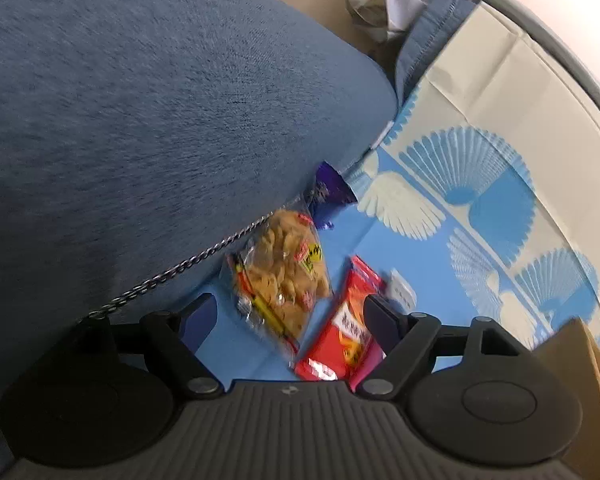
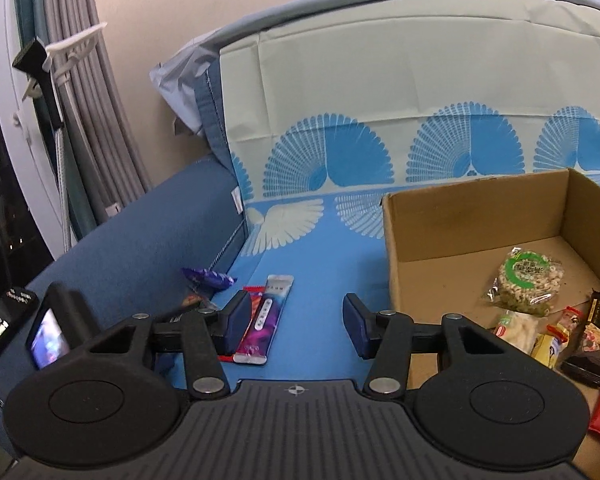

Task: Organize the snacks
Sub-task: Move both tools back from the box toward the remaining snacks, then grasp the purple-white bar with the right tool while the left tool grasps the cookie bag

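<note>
In the left wrist view my left gripper (image 1: 292, 316) is open low over the blue patterned mat (image 1: 380, 240). A clear bag of brown crackers (image 1: 284, 276) lies between its fingers, untouched. A red packet (image 1: 348, 332) lies by the right finger. Beyond them a purple wrapper (image 1: 332, 192) rests against the sofa arm. In the right wrist view my right gripper (image 2: 296, 324) is open with only bare mat (image 2: 312, 280) between its fingers. A silver-and-purple stick packet (image 2: 266, 320) and a red packet (image 2: 254, 294) lie by its left finger, with the purple wrapper (image 2: 208, 278) farther left.
An open cardboard box (image 2: 396, 240) stands right of the right gripper and holds several snacks, among them a green-labelled bag (image 2: 528, 284) and a dark packet (image 2: 596, 332). The blue sofa arm (image 1: 140, 120) fills the left. A black device with a lit screen (image 2: 48, 336) is at far left.
</note>
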Motion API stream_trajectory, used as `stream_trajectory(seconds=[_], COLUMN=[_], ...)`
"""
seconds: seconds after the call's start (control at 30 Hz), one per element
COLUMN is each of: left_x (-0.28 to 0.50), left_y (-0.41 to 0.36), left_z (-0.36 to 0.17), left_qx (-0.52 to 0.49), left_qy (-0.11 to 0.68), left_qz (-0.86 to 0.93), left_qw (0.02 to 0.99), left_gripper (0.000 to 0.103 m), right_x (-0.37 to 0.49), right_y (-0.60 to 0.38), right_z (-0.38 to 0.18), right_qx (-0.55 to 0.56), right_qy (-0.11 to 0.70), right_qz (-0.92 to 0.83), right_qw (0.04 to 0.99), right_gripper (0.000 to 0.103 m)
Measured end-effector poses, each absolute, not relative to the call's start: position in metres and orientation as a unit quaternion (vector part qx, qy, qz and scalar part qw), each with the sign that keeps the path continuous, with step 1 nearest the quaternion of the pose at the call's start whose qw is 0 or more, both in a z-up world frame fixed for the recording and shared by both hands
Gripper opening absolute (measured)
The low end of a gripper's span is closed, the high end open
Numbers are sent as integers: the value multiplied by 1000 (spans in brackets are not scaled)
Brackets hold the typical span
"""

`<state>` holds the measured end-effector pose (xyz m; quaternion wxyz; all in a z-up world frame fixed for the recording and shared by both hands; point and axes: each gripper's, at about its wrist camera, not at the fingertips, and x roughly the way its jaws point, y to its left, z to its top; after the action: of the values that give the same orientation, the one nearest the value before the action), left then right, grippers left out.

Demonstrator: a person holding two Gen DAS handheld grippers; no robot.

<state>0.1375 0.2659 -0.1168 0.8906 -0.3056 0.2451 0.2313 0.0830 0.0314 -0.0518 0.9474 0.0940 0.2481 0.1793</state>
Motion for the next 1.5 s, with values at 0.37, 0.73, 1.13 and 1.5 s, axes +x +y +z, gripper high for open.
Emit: stream_trajectory(seconds=[0.37,0.73,1.13,1.5], left_x=[137,110,115,115], left_y=[279,275,273,276], left_z=[-127,-121,-128,-125], left_qx=[-317,-345,-362,-370], left_qy=[230,245,249,228], left_qz=[238,231,239,238], left_qw=[889,876,865,868], left_gripper=[40,39,48,61], right_x=[84,83,100,227], right_y=[54,69,83,128], right_z=[-65,-70,-60,-119], right_qx=[45,5,-8,-11], right_qy=[261,248,256,368], right_qz=[203,219,216,180], right_qw=[943,944,942,912], right_gripper=[53,53,51,52])
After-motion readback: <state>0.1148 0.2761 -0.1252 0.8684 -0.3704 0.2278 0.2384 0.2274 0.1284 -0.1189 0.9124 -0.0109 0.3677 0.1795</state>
